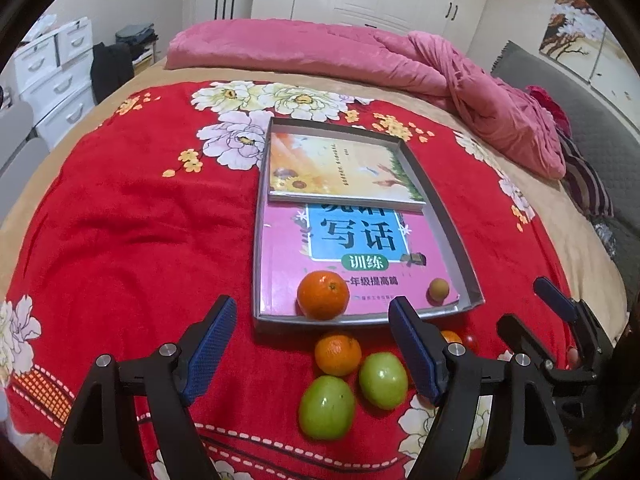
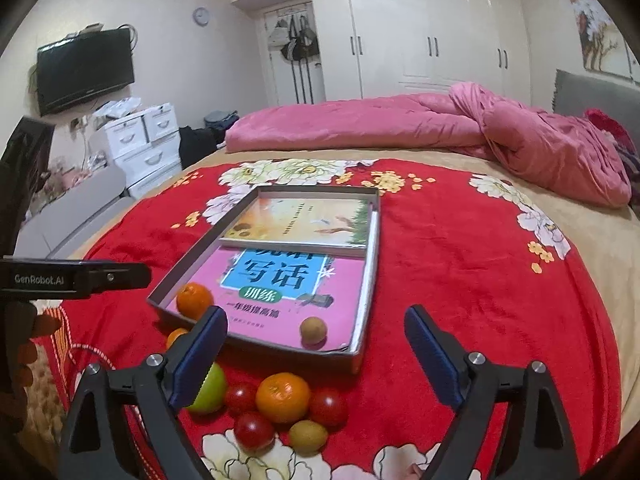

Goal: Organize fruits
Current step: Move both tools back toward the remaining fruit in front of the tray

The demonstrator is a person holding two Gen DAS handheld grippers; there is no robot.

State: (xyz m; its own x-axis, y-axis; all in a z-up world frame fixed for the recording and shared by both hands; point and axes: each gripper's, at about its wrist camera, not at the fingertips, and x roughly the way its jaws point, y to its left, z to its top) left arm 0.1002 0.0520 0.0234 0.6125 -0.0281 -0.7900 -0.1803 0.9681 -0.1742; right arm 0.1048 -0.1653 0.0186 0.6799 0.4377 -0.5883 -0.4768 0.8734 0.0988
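Inside tray point(image 1: 452, 240), an orange point(image 1: 323, 294) and perhaps a longan point(image 1: 438, 290).

Both cams ride on the grippers, looking forward past their own fingers and tilted down at the bed. The left one sits close over the grey tray point(image 1: 448, 216), near edge right ahead, and catches the right gripper point(image 1: 532, 304) at its right edge. The right one sees the tray point(image 2: 188, 268) from further right and angled flatter, taking in more room.
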